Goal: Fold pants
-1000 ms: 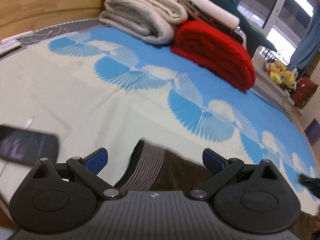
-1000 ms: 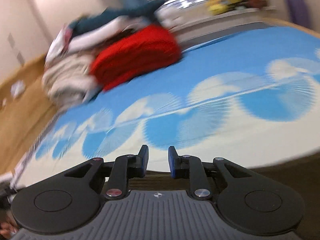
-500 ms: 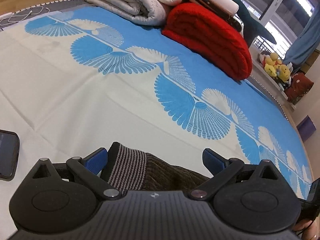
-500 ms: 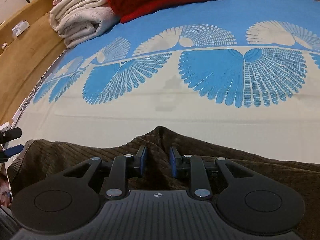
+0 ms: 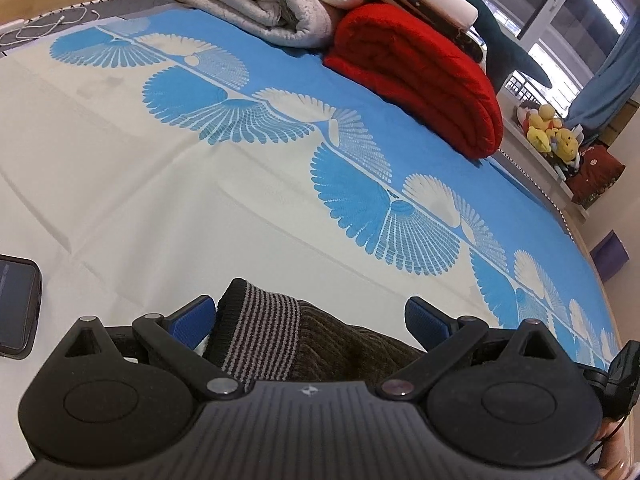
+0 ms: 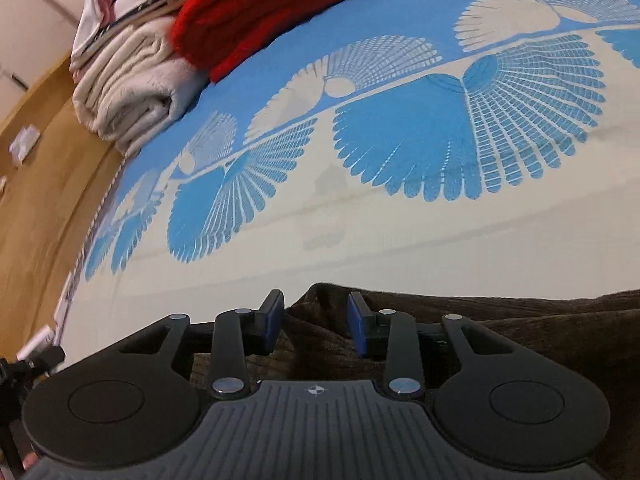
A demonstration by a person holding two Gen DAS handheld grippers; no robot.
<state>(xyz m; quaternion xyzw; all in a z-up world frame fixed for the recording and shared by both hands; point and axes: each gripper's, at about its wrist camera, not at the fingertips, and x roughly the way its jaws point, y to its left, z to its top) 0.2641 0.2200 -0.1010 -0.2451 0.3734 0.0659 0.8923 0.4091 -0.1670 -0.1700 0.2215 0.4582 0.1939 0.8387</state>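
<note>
- Pants (image 5: 320, 344): brown corduroy, lying on the bed (image 5: 168, 216) at lower centre of both views; soft, limp, judged light but thick enough to bunch.
- Striped cuff (image 5: 260, 328): ribbed knit band, lower centre of left view, just beside the left blue pad; likely stretchy, denser than the cord, a firm place to pinch.
- Left tongs (image 5: 312, 318): spread wide, released, straddling the cuff without clamping it.
- Right tongs (image 6: 316, 320): parted, not clenched; a raised ridge of cord between the pads, touching or nearly touching both.
- Handling note: ridged nap judged grippy, little slip; best taken at cuff and at hem or seam edge, both layers together, to avoid dragging one ply.
- Surroundings: phone (image 5: 16, 308) at left edge; red blanket (image 5: 420, 80) and pale folded blanket (image 5: 280, 4) at top, well apart from the pants.
</note>
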